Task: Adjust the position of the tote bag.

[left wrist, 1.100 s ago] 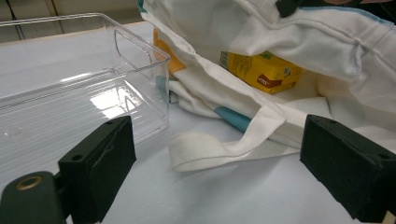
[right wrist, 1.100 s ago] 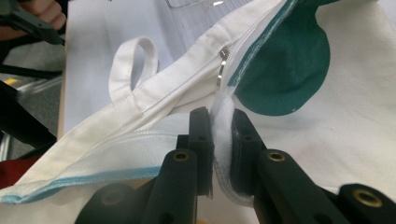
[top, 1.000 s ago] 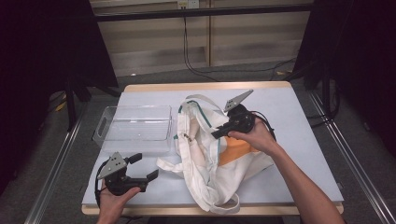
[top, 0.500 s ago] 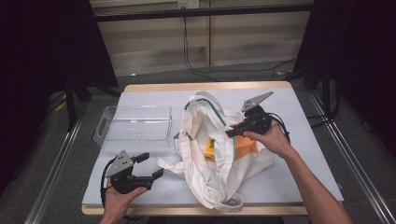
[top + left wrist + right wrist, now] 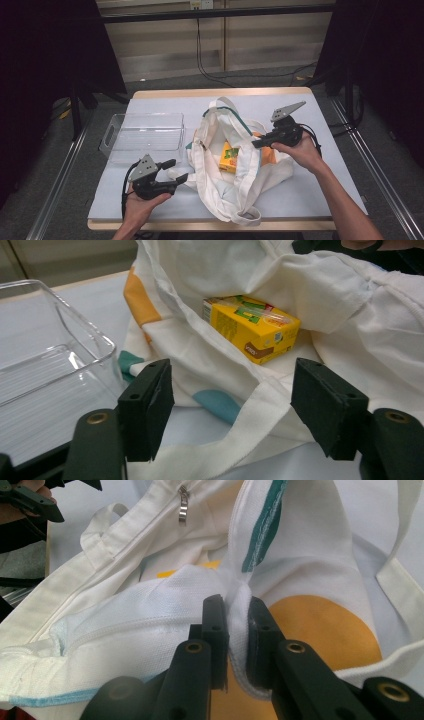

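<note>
white cloth forms the tote bag [image 5: 235, 170] that lies in the middle of the table [image 5: 320, 200], with its mouth pulled open. the right gripper [image 5: 257, 144] is clenched on the rim of the bag at its right side, and in the right gripper view the fabric is pinched between the two black jaws. inside the bag lies a yellow carton [image 5: 250, 327]. the left gripper [image 5: 176, 170] is at the left edge of the bag, near the front of the table; its jaws have just been closing, but they stand apart, with a bag strap [image 5: 240, 425] between them and not pressed. a clear plastic tray [image 5: 142, 137] stands just beside the bag, on its left
</note>
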`<state>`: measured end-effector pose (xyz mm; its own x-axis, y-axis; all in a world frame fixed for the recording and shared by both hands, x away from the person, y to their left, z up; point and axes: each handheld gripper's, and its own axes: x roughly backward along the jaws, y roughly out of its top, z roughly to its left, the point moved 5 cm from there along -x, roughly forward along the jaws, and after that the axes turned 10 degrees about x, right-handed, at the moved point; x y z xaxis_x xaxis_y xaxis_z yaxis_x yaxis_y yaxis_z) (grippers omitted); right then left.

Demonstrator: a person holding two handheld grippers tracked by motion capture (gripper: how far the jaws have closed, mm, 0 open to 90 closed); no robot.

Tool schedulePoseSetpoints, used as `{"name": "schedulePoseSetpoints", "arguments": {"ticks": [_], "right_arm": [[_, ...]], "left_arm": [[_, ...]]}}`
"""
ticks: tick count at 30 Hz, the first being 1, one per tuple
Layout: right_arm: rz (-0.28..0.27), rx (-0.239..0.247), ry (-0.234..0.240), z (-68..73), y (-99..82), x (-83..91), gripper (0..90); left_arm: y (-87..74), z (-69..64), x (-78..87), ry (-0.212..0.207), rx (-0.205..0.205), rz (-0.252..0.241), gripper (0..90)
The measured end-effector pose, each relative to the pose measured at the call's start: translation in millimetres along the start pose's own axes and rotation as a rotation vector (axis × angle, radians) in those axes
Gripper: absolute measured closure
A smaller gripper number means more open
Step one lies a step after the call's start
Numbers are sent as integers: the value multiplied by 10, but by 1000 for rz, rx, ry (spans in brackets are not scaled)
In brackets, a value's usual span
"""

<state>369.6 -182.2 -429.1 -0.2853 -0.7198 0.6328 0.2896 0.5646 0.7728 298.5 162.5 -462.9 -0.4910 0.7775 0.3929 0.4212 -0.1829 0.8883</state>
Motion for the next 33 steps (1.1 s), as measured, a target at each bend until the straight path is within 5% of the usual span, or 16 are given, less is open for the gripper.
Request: {"name": "schedulePoseSetpoints", "arguments": {"ticks": [2,10,24,27,29,33], "right_arm": [[2,-2,-4,4,-12,14,815],[-12,-17,-10,-13,-111,60,815],[-24,-23,-20,-23,-169,135,815],[-24,-22,-24,-33,-173,140,815],[-7,-16,-43,-40,-183,161,815],[1,-31,-68,-116,-240,229,816]], "left_arm": [[21,10,-51,22,7,21,371],[147,61,-328,3,20,50,554],[175,115,-675,33,62,105,486],[180,121,-703,22,59,130,620],[213,146,-687,19,80,124,793],[248,181,-660,13,74,134,869]]}}
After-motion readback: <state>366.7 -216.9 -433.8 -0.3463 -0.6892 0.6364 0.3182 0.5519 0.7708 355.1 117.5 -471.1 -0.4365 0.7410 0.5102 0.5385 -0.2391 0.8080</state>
